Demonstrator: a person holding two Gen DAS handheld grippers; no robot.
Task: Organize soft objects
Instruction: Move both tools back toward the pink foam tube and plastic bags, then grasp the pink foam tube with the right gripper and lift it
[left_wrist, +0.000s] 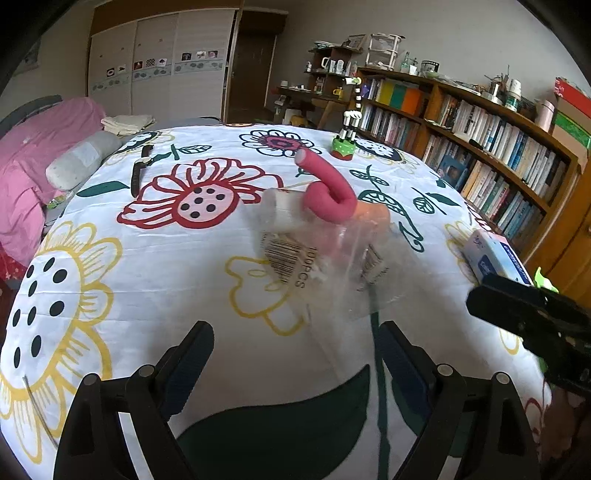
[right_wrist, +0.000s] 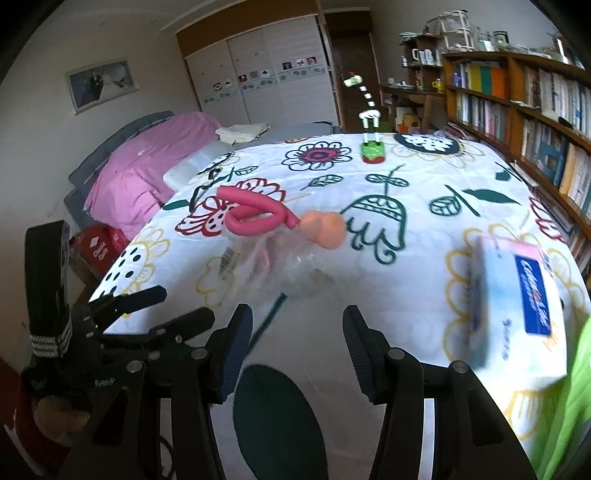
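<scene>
A pink foam roller (left_wrist: 330, 192) bent into a loop lies on the flowered tablecloth (left_wrist: 177, 266), also in the right wrist view (right_wrist: 255, 216). A peach gourd-shaped soft toy (right_wrist: 325, 230) lies right of it (left_wrist: 375, 214). A clear plastic bag (left_wrist: 317, 266) with a barcode label lies in front of both (right_wrist: 266, 266). My left gripper (left_wrist: 295, 354) is open and empty, short of the bag. My right gripper (right_wrist: 297, 343) is open and empty, near the front edge; it shows at the right in the left wrist view (left_wrist: 524, 314).
A blue-and-white tissue pack (right_wrist: 517, 306) lies at the table's right. A green-based zebra toy (left_wrist: 345, 142) stands at the back. A wristwatch (left_wrist: 140, 166) lies back left. A bookshelf (left_wrist: 480, 147) runs along the right, a bed with a pink cover (right_wrist: 147, 166) on the left.
</scene>
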